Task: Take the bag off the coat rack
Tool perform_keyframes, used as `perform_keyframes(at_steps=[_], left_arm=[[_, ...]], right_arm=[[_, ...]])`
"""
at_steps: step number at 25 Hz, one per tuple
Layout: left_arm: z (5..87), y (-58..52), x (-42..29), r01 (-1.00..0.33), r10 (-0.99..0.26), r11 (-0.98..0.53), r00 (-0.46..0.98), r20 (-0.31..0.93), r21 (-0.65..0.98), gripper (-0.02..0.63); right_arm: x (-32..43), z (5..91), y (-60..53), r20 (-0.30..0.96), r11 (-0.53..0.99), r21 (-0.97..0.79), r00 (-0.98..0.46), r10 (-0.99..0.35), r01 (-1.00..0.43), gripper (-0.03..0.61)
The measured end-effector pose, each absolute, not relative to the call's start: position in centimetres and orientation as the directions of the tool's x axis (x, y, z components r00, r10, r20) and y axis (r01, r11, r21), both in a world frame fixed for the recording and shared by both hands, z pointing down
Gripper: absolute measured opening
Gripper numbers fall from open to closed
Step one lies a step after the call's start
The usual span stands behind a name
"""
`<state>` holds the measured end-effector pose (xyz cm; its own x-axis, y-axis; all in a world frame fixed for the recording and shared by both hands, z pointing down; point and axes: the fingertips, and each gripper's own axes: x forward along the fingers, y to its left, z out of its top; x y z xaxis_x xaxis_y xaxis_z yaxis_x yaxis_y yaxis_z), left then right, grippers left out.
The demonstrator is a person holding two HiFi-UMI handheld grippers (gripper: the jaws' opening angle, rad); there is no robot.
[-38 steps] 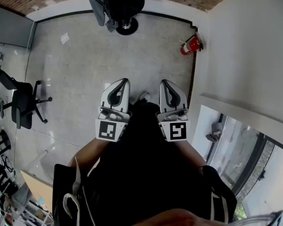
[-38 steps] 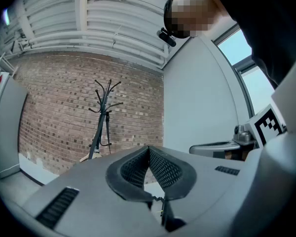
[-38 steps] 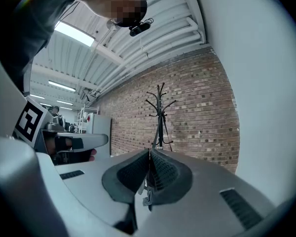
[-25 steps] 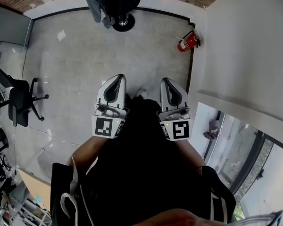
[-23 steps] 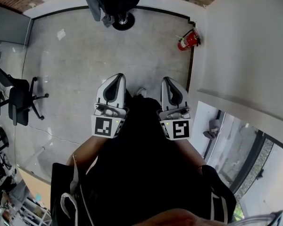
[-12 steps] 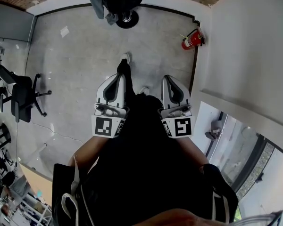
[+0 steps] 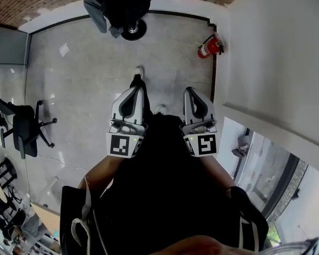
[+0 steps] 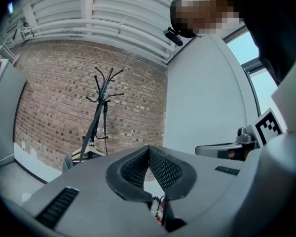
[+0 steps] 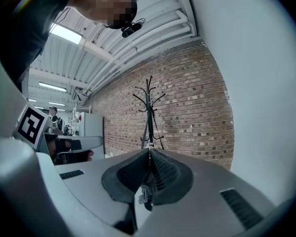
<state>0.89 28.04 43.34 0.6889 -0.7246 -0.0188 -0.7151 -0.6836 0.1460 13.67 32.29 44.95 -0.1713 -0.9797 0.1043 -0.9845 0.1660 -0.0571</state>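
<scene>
The black coat rack [image 7: 131,30] stands at the far end of the floor by the brick wall. A dark bag [image 7: 125,1] and a grey garment [image 7: 94,10] hang on it. In the gripper views the coat rack [image 8: 101,107] [image 9: 148,113] rises straight ahead, its top hooks bare. My left gripper [image 7: 137,88] and right gripper [image 7: 189,91] are held side by side at waist height, well short of the rack. In both gripper views, left gripper [image 8: 148,147] and right gripper [image 9: 149,150], the jaws meet with nothing between them.
A red fire extinguisher [image 7: 208,48] sits in the right corner by a white wall [image 7: 276,62]. A black office chair [image 7: 25,130] stands at the left. The person's foot [image 7: 140,71] is stepped forward on the grey floor [image 7: 85,84]. A window lies at the lower right.
The person has walked on: a foot has come forward past the left gripper, and the rack has shifted slightly left in the head view. Both grippers stay shut and level.
</scene>
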Motion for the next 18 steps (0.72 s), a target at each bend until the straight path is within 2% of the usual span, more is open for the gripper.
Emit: perform_keyframes(at_steps=[7, 13, 18], left_arm=[[42.6, 19.0, 0.3, -0.724, -0.744, -0.661, 0.666, -0.046, 0.197, 0.020], [41.9, 12.0, -0.4, -0.728, -0.752, -0.649, 0.658, -0.042, 0.220, 0.020], [41.2, 7.7, -1.6, -0.725, -0.741, -0.665, 0.670, -0.041, 0.179, 0.020]], right_arm=[[13.1, 43.7, 23.1, 0.121, 0.175, -0.015, -0.176, -0.977, -0.984, 0.022], [11.1, 41.7, 16.0, 0.086, 0.214, 0.100, -0.206, -0.975, -0.972, 0.021], [9.6, 41.4, 10.2, 0.097, 0.236, 0.056, -0.230, -0.968, -0.970, 0.023]])
